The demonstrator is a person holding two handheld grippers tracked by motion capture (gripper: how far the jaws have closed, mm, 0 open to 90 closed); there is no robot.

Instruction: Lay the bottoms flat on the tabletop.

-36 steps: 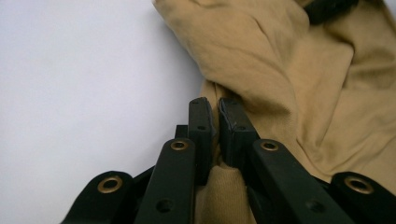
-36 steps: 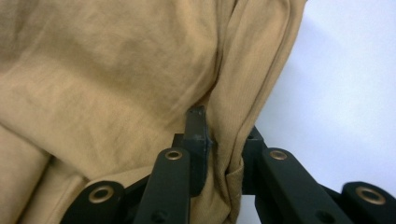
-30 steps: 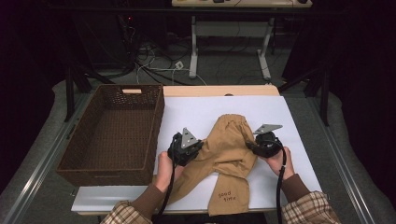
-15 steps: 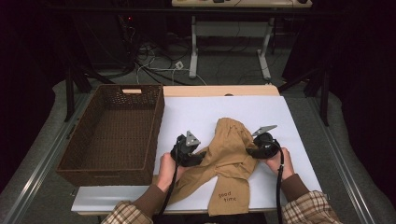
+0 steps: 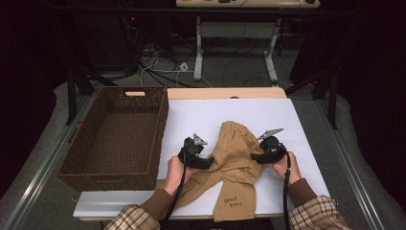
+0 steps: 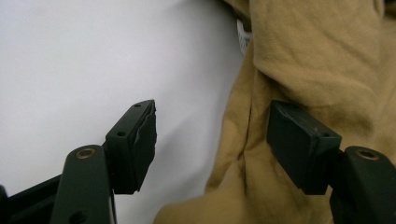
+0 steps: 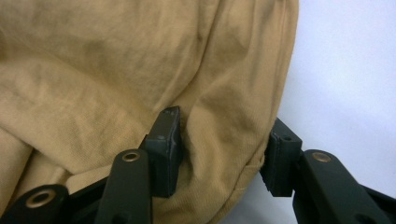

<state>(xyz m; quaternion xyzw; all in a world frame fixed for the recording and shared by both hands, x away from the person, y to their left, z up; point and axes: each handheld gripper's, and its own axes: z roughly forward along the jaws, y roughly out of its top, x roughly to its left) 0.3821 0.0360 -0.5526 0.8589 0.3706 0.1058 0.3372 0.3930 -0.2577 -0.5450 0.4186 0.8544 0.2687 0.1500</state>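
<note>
Both grippers just opening on tan garment (image 5: pixel 234 163); left gripper (image 6: pixel 212 140) lowered, released; right gripper (image 7: pixel 222 149) straddles fold loosely.

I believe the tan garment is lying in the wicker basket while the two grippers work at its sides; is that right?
Not quite. The tan garment lies on the white table, right of the wicker basket, not in it. The high view shows this. The left gripper and right gripper are indeed at its sides.
</note>
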